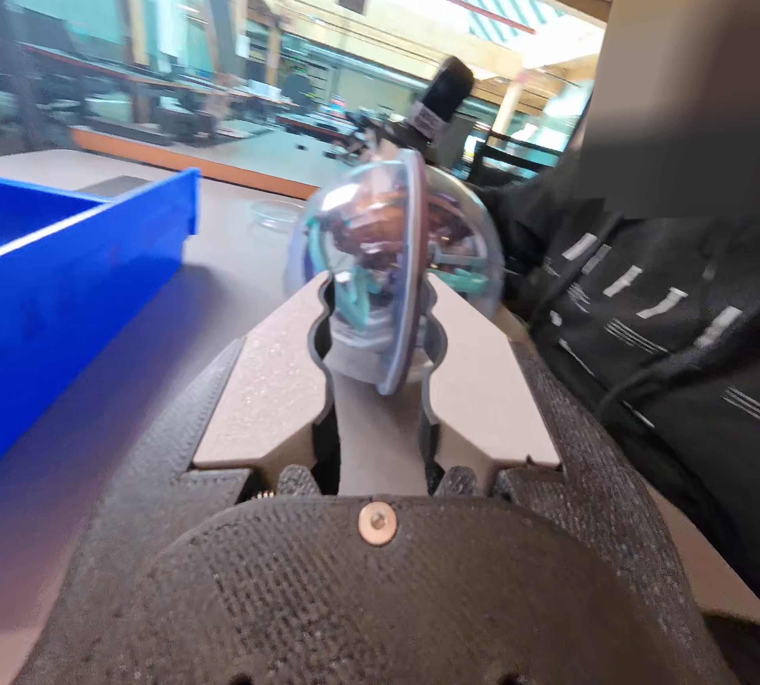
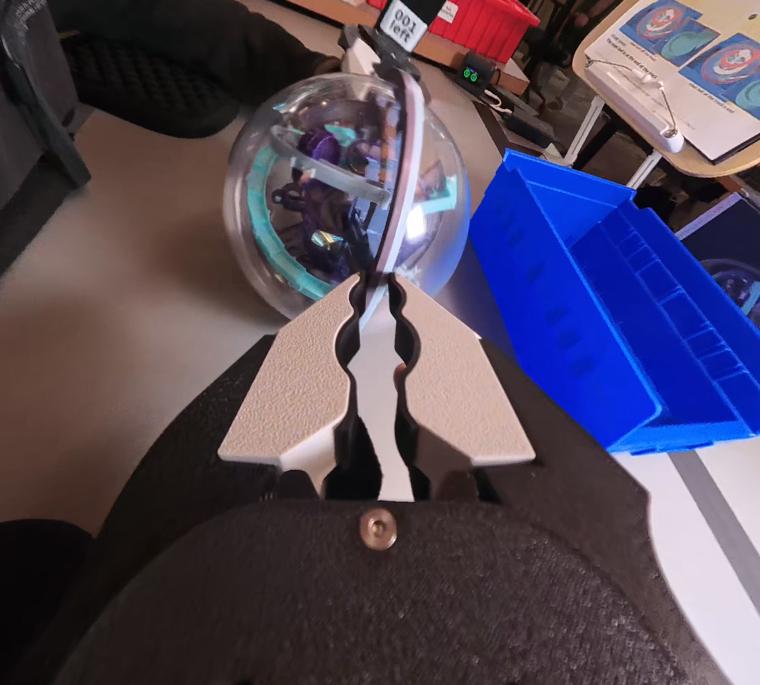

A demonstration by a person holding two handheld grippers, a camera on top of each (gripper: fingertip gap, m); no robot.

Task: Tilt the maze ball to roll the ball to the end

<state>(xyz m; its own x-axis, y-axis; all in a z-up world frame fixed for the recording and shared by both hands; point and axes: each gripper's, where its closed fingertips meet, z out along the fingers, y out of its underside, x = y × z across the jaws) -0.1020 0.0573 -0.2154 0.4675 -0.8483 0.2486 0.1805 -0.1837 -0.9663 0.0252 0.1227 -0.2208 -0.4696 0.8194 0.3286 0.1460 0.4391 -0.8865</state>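
Maze ball [image 2: 345, 192], a clear sphere with teal and purple tracks inside, is held above the bench [image 2: 123, 254] between both tools. Right gripper [image 2: 375, 284] is clenched on its flat equator rim from one side; left gripper [image 1: 376, 295] grasps the same rim opposite. Blue bin [image 2: 596, 315] stands just beside the sphere

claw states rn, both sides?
Left claw: shut on the maze ball, gripping its rim.
Right claw: shut on the maze ball's rim, opposite side.
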